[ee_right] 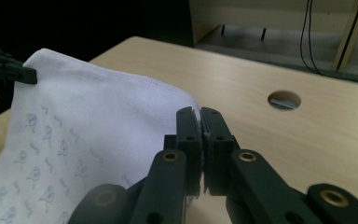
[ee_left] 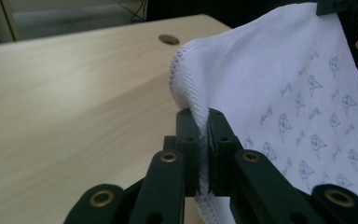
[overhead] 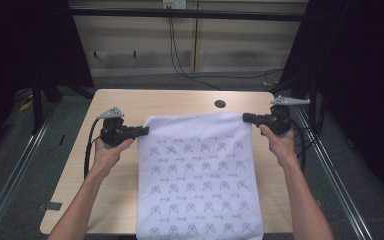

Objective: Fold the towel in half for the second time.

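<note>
Both pairs of jaws were clenched on the white cloth [overhead: 197,175]: the left gripper [overhead: 143,131] pinched its far left corner and the right gripper [overhead: 246,118] pinched its far right corner, and in the gripper views the stitched hem was squeezed flat between the black pads [ee_left: 186,135], so no gap was left. The wooden table [overhead: 130,102] was the largest thing in the scene, and the cloth, printed with rows of small blue figures, covered its middle and right part from the far edge to the near edge. The far edge of the cloth was stretched between the two grippers and looked lifted a little above the table, while the rest lay or hung down toward the person. I judged that the grasping step was complete and that the lifting was only at its start; the spreading, folding or moving of the cloth, whichever was meant, remained to be done. Several things were hard to make out. The near end of the cloth was cut off by the bottom of the high view, so I could not tell if it hung over the table edge. How high the far edge stood above the wood was also not clear. The small round hole [overhead: 220,104] in the table, just beyond the cloth, was dark inside. The room at the left and right sides was too dark to read.
</note>
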### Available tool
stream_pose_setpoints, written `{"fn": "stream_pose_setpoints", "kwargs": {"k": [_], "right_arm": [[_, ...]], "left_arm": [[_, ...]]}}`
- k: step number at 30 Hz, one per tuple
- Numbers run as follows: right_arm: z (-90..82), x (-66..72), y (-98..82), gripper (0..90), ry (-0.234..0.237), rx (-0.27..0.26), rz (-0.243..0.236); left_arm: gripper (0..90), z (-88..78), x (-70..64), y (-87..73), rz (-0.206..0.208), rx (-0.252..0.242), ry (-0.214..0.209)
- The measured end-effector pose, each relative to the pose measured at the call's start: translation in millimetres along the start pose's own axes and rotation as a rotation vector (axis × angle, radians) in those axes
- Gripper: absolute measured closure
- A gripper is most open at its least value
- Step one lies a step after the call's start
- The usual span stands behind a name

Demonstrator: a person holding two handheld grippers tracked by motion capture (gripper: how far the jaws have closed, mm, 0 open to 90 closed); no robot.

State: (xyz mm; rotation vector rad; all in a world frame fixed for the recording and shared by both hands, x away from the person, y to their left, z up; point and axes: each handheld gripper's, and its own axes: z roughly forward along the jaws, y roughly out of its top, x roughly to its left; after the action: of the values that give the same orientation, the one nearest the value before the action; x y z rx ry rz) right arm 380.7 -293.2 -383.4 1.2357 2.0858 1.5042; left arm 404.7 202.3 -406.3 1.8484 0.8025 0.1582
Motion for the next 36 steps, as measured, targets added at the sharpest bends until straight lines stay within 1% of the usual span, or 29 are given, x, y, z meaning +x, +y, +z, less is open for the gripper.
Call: {"fn": "stream_pose_setpoints", "kwargs": {"k": [3,5,6,7,9,10,12,13,14,15,16,17,18,19,20,21,23,24,25,26,27,28,29,30,31,32,33,34,36], "right_arm": [[-1.9,-2.9,15.6,87.1,-0.006,-0.014,-0.004],[-1.9,-4.1,26.0,87.2,-0.011,-0.018,-0.009],[-2.1,-4.1,31.7,87.3,-0.016,-0.019,-0.013],[-2.7,-3.8,38.5,87.3,-0.021,-0.031,-0.021],[-3.4,-3.1,48.1,87.3,-0.026,-0.031,-0.037],[-4.2,-2.7,53.0,87.3,-0.029,-0.039,-0.041],[-5.5,-1.9,62.5,87.4,-0.033,-0.046,-0.049],[-5.9,-1.2,67.4,87.4,-0.039,-0.05,-0.052],[-6.4,-0.3,72.8,87.4,-0.041,-0.052,-0.062],[-8.2,1.9,77.7,87.6,-0.044,-0.067,-0.073],[-10.2,5.3,81.2,87.7,-0.032,-0.09,-0.074],[-11.8,9.2,82.8,87.7,-0.02,-0.105,-0.083],[-13.1,13.6,82.6,87.7,-0.016,-0.107,-0.097],[-14.1,17.3,80.5,87.7,-0.006,-0.102,-0.111],[-15.6,20.2,76.8,87.7,0.001,-0.094,-0.119],[-17.2,21.8,71.6,87.7,0.009,-0.09,-0.123],[-21.4,21.5,58.2,87.7,0.035,-0.09,-0.111],[-24.1,22.1,50.5,87.7,0.039,-0.076,-0.111],[-27.7,22.8,42.4,87.7,0.047,-0.069,-0.11],[-32.0,24.1,34.4,87.7,0.055,-0.06,-0.107],[-37.2,26.7,26.6,87.7,0.061,-0.055,-0.114],[-42.5,29.7,19.3,87.7,0.072,-0.048,-0.114],[-47.8,33.3,11.7,87.7,0.085,-0.043,-0.113],[-52.0,37.8,4.7,87.7,0.1,-0.032,-0.121],[-54.4,43.0,-1.6,87.7,0.105,-0.005,-0.131],[-56.5,48.8,-7.5,87.7,0.105,0.021,-0.141],[-59.6,55.1,-13.7,87.7,0.112,0.036,-0.15],[-63.4,61.1,-20.0,87.7,0.122,0.049,-0.155],[-72.0,70.7,-34.1,87.7,0.132,0.07,-0.166]], "left_arm": [[85.9,-2.5,3.4,17.7,0.001,-0.029,0.007],[86.0,-4.5,2.6,30.6,0.013,-0.05,0.017],[86.0,-6.1,2.1,39.3,0.032,-0.053,0.029],[86.0,-7.2,1.9,44.5,0.038,-0.05,0.036],[85.9,-11.1,3.3,57.2,0.048,-0.057,0.057],[86.0,-14.1,4.5,62.4,0.044,-0.076,0.063],[86.0,-20.2,5.6,72.2,0.03,-0.111,0.059],[86.0,-23.0,5.0,78.0,0.045,-0.121,0.069],[86.0,-25.6,3.7,83.5,0.047,-0.136,0.07],[86.0,-28.5,1.7,88.3,0.054,-0.145,0.07],[85.9,-31.9,-2.3,91.2,0.074,-0.157,0.086],[86.0,-35.5,-6.0,91.1,0.084,-0.17,0.068],[86.0,-38.2,-8.8,88.6,0.089,-0.17,0.041],[86.0,-39.0,-12.3,83.9,0.097,-0.165,0.043],[86.0,-39.0,-14.9,77.9,0.111,-0.15,0.038],[86.0,-38.4,-17.2,71.1,0.114,-0.13,0.028],[86.0,-38.6,-21.6,56.6,0.113,-0.107,0.014],[86.0,-39.4,-24.5,49.1,0.109,-0.091,0.01],[85.9,-41.6,-27.9,41.9,0.116,-0.082,0.011],[85.9,-45.1,-30.8,34.5,0.108,-0.076,-0.013],[85.9,-49.0,-34.2,27.0,0.099,-0.077,-0.027],[85.9,-53.3,-37.9,20.3,0.107,-0.072,-0.034],[86.0,-56.8,-41.2,13.7,0.096,-0.069,-0.055],[85.9,-59.7,-44.7,7.5,0.098,-0.059,-0.068],[85.9,-61.8,-48.7,1.0,0.106,-0.043,-0.074],[85.9,-63.6,-53.7,-6.7,0.096,-0.038,-0.084],[85.9,-65.4,-59.2,-15.1,0.084,-0.036,-0.107],[86.0,-66.9,-65.0,-23.4,0.085,-0.018,-0.125],[86.0,-68.8,-78.0,-40.4,0.102,0.026,-0.137]]}}
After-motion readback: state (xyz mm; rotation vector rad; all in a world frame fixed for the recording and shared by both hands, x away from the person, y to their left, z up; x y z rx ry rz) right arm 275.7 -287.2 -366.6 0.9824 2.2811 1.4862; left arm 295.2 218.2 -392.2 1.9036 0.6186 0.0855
